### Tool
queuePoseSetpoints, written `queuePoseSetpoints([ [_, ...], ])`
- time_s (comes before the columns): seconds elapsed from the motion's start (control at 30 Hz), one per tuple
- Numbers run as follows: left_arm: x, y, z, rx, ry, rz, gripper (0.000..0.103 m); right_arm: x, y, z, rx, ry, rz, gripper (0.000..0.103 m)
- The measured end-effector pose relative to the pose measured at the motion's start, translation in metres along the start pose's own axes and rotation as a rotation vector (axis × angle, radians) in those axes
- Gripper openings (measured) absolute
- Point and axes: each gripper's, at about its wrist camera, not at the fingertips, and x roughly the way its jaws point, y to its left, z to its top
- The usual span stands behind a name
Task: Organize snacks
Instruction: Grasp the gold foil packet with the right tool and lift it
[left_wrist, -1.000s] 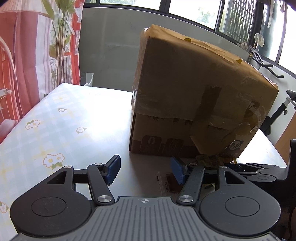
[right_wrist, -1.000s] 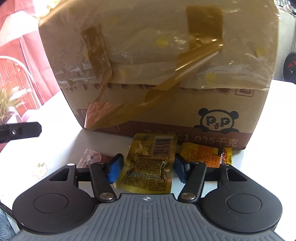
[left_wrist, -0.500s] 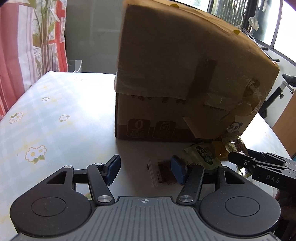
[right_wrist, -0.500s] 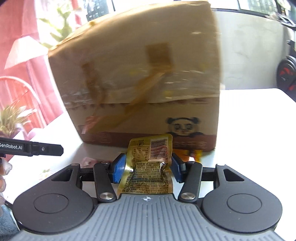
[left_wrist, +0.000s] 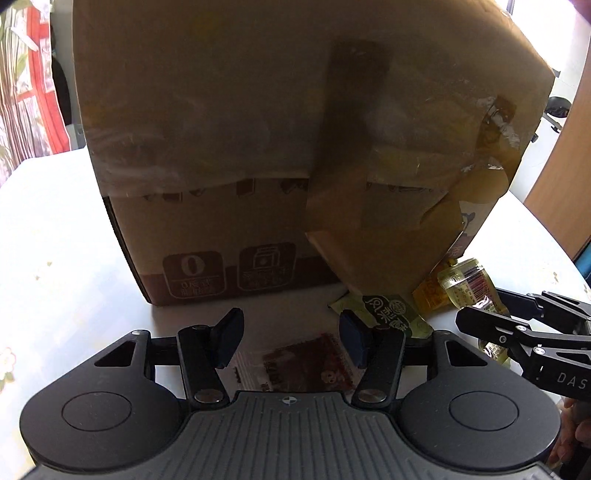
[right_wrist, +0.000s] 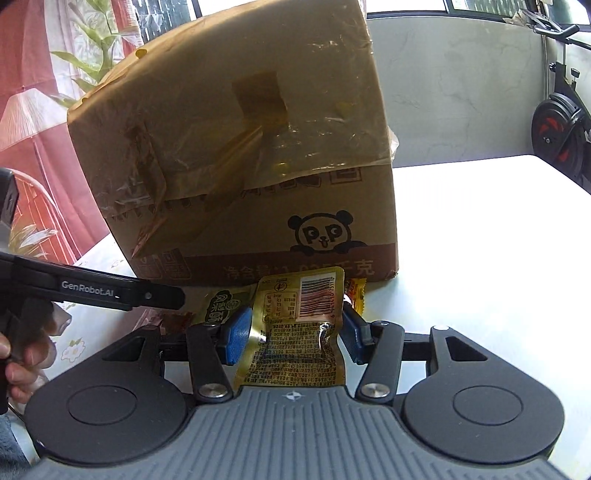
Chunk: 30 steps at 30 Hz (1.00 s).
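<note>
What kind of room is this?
Probably a home, perhaps a sunroom: a table with a floral tablecloth, red curtains by the windows, and an exercise bike against the wall.

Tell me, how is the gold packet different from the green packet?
The gold packet is gripped between the right gripper's fingers, while the green packet lies on the table. The gold packet shows a barcode and small print, while the green packet shows big round characters. The green packet sits nearer the left gripper. Both are by the box.
</note>
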Motion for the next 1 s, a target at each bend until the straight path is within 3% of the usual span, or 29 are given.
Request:
queuePoseSetpoints([
  [0.13, 0.0, 0.009, -0.008, -0.051, 0.012, -0.018, 0.059, 0.004, -0.001, 0.0, 0.011, 0.002, -0.001, 0.054],
  [0.43, -0.022, 0.005, -0.033, -0.046, 0.027, -0.03, 0.057, 0.006, 0.0, 0.001, 0.016, 0.009, -0.001, 0.054],
  [0.6, -0.028, -0.009, -0.042, 0.006, 0.036, -0.037, 0.057, 0.007, 0.0, 0.001, 0.018, 0.012, -0.001, 0.054],
  [0.97, -0.016, -0.017, -0.028, 0.103, 0.013, 0.054, 0.058, 0.009, -0.002, 0.0, 0.025, 0.018, -0.004, 0.054],
  [1.0, -0.016, -0.019, -0.029, 0.111, 0.01, 0.054, 0.054, 0.008, -0.003, 0.0, 0.026, 0.018, -0.003, 0.054],
])
